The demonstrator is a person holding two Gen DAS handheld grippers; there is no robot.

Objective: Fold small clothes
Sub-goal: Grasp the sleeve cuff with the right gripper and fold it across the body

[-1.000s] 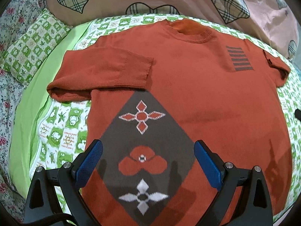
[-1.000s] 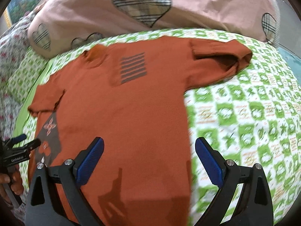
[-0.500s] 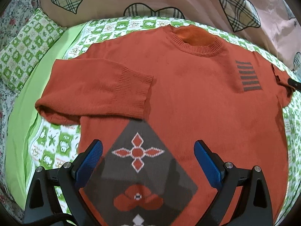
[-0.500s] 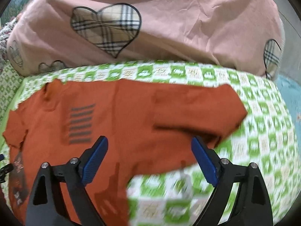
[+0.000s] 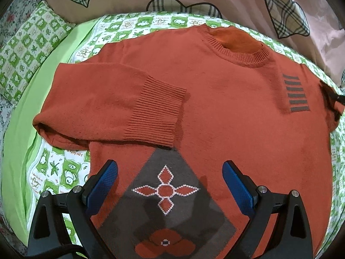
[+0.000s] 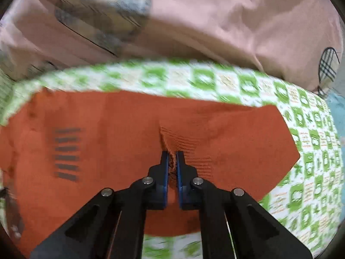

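An orange knit sweater (image 5: pixel 226 112) lies flat on the bed, with a grey diamond pattern (image 5: pixel 166 194) on its front. Its left sleeve (image 5: pixel 112 110) is folded across the chest. My left gripper (image 5: pixel 169 183) is open and empty, hovering over the diamond pattern. In the right wrist view my right gripper (image 6: pixel 172 158) is shut on the ribbed cuff (image 6: pixel 183 146) of the sweater's other sleeve (image 6: pixel 248 146), which lies folded inward. The grey stripe patch (image 6: pixel 66 153) lies to the left of it.
A green and white checked bedsheet (image 5: pixel 56 172) covers the bed. A pink duvet with plaid hearts (image 5: pixel 237 2) is bunched along the far side. A green checked pillow (image 5: pixel 28 51) lies at the far left. The bed's right edge (image 6: pixel 332 116) is near the sleeve.
My right gripper moved forward to the right sleeve and closed on its cuff. My left gripper moved forward up the sweater's front and stays open.
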